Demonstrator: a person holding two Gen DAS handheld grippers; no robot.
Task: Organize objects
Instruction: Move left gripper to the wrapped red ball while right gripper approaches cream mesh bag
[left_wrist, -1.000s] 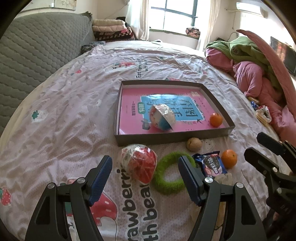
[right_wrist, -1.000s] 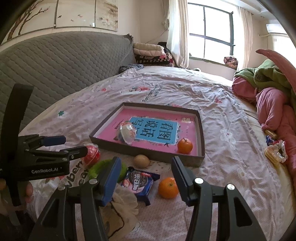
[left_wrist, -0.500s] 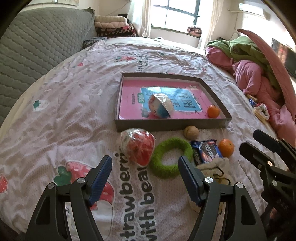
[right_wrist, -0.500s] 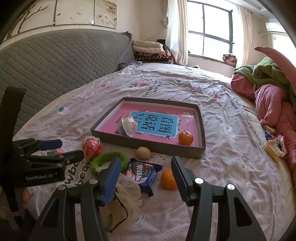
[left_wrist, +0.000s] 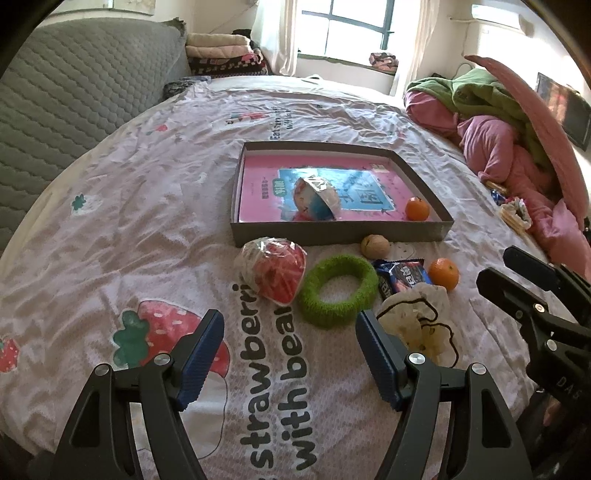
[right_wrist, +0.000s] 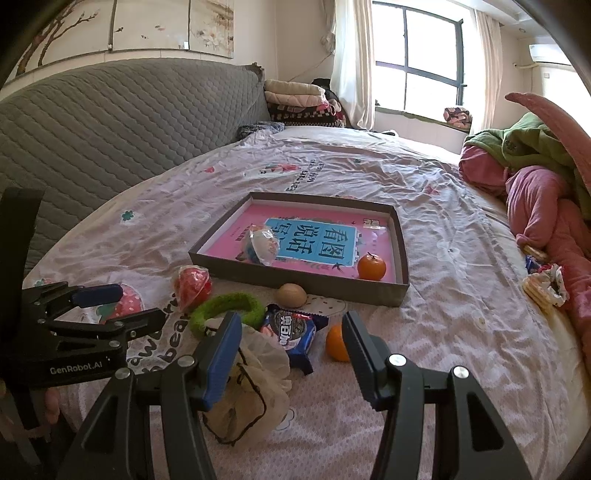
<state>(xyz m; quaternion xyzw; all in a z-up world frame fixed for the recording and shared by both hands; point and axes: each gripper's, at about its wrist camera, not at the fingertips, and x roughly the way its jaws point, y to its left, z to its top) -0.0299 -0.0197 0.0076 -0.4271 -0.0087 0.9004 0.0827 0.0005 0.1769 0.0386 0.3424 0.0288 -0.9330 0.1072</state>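
Note:
A grey shallow box (left_wrist: 340, 233) (right_wrist: 295, 282) with a pink book in it lies on the bed; it holds a wrapped blue-white ball (left_wrist: 316, 198) (right_wrist: 260, 244) and an orange (left_wrist: 417, 209) (right_wrist: 371, 266). In front of it lie a wrapped red ball (left_wrist: 273, 270) (right_wrist: 192, 284), a green fuzzy ring (left_wrist: 338, 290) (right_wrist: 225, 306), a walnut (left_wrist: 375, 246) (right_wrist: 291, 294), a blue snack packet (left_wrist: 400, 277) (right_wrist: 291, 330), a second orange (left_wrist: 443, 273) (right_wrist: 336, 343) and a white pouch (left_wrist: 421, 321) (right_wrist: 251, 384). My left gripper (left_wrist: 290, 354) (right_wrist: 110, 306) is open and empty, short of the ring. My right gripper (right_wrist: 291, 360) (left_wrist: 517, 273) is open and empty over the pouch and packet.
A grey quilted headboard (right_wrist: 110, 122) runs along the left. Pink and green bedding (left_wrist: 509, 122) (right_wrist: 546, 192) is piled at the right, with a small snack bag (right_wrist: 545, 284) beside it. Folded blankets (left_wrist: 225, 51) sit by the window.
Both grippers have drawn back from the objects, which now look farther away; the white pouch has come into the left view. Both stay open. No object has moved.

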